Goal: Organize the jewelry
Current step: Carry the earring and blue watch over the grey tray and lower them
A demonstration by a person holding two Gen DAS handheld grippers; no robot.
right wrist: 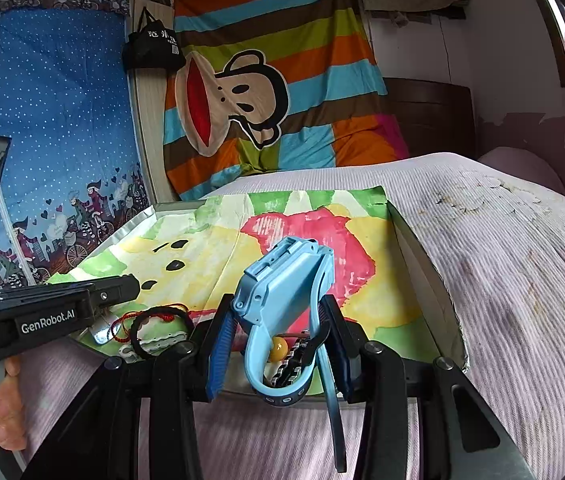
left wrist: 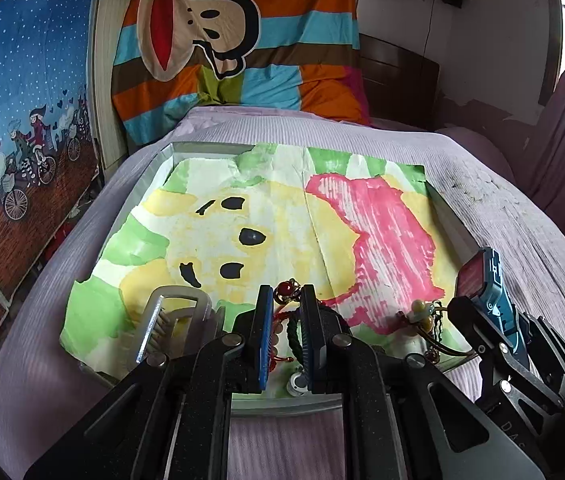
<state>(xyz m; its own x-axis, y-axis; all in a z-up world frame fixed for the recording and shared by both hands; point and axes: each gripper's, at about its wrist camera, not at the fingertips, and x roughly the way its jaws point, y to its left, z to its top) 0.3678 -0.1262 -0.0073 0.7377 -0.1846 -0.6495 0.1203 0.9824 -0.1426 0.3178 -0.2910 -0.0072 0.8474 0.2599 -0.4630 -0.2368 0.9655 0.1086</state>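
Both pieces are lifted but unsorted: the blue watch (right wrist: pixel 282 280) sits clenched in the right gripper (right wrist: pixel 280 344) jaws above the tray (right wrist: pixel 422 248), the red bracelet (left wrist: pixel 288 304) pinched in the left gripper (left wrist: pixel 287 312) jaws beside it, beads (right wrist: pixel 278 346) still lying loose on the tray's near edge.

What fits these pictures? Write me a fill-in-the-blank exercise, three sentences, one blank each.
1. The right gripper holds a watch whose colour is ___.
2. The left gripper is closed on a bracelet with a ___ bead.
3. The striped cloth on the wall shows a cartoon ___.

Missing words: blue; red; monkey
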